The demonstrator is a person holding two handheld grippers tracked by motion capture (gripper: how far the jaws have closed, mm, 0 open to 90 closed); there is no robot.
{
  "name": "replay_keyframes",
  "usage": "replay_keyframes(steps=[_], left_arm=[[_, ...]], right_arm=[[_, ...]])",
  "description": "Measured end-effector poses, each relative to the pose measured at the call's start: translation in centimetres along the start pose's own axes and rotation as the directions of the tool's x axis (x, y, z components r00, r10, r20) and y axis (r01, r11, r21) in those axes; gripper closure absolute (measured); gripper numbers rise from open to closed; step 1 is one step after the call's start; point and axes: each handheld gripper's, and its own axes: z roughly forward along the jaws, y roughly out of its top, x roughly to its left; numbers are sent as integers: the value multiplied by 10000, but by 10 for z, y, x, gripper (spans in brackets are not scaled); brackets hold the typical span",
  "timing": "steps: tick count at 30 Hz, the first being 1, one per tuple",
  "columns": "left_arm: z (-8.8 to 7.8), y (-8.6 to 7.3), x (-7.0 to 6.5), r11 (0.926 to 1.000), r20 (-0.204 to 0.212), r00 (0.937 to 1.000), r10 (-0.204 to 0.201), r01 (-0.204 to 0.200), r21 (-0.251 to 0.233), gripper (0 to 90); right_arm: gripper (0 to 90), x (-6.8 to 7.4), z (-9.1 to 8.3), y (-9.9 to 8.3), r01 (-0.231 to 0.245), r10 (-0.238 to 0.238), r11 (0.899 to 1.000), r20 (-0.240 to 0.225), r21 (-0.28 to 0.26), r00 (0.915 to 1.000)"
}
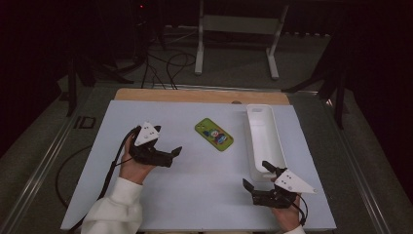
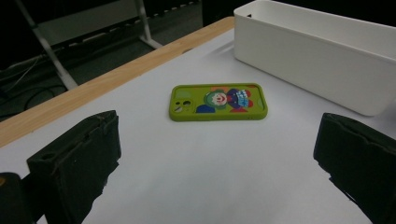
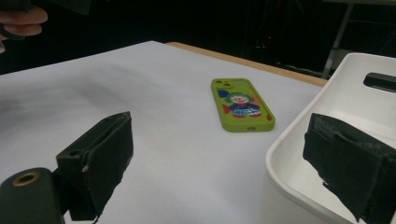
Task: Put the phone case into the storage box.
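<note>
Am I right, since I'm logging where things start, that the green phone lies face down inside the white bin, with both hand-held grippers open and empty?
Not quite: the phone lies on the white mat, left of the bin, not in it, as the high view shows. The rest holds: it is face down, and the left hand-held gripper and right hand-held gripper are open and empty.

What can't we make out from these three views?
- Phone case: face-down side hidden against the table in all views; whether a phone sits inside, unclear.
- White bin: interior hidden by its own wall in the left gripper view; far end cut off in the right gripper view.
- Clown print: details too small in the high view.
</note>
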Motion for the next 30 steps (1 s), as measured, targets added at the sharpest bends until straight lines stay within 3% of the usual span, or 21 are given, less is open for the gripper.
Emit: replay_keyframes(steps=[22, 30], left_arm=[[33, 36, -7, 9969, 447, 9959, 787, -790, 52, 18], [48, 40, 0, 9986, 426, 9977, 528, -529, 27, 24]], right_arm=[[85, -1, 0, 0, -196, 196, 9998, 106, -50, 9998], [85, -1, 0, 0, -186, 186, 9998, 101, -72, 9998]])
